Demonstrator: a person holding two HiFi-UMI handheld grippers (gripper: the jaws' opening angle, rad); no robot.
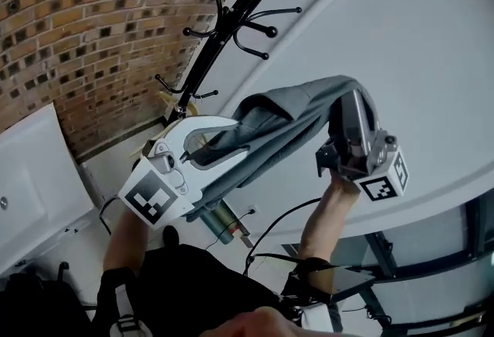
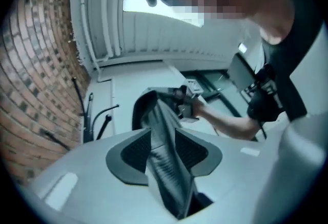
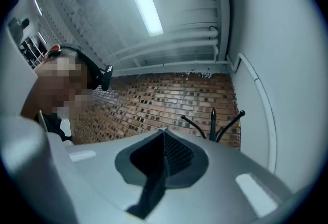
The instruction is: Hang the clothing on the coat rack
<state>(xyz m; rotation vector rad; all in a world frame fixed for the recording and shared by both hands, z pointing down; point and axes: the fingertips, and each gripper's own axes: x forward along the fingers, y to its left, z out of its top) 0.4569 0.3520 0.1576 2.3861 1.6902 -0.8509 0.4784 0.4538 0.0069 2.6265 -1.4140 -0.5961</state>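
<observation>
My left tongs (image 2: pixel 161 135) stand partly apart, slack around a twisted band of the grey garment (image 1: pixel 285 110) that runs between the pads. The garment stretches across to my right tongs (image 3: pixel 163 136), which are clenched on a thin dark fold of it. It hangs in the air near the black coat rack (image 1: pixel 231 23), touching none of its hooks.

garment (image 1: pixel 282 116) between left hand-held gripper (image 1: pixel 234 129) and right hand-held gripper (image 1: pixel 349 99) | coat rack (image 1: pixel 231 19) behind them
</observation>
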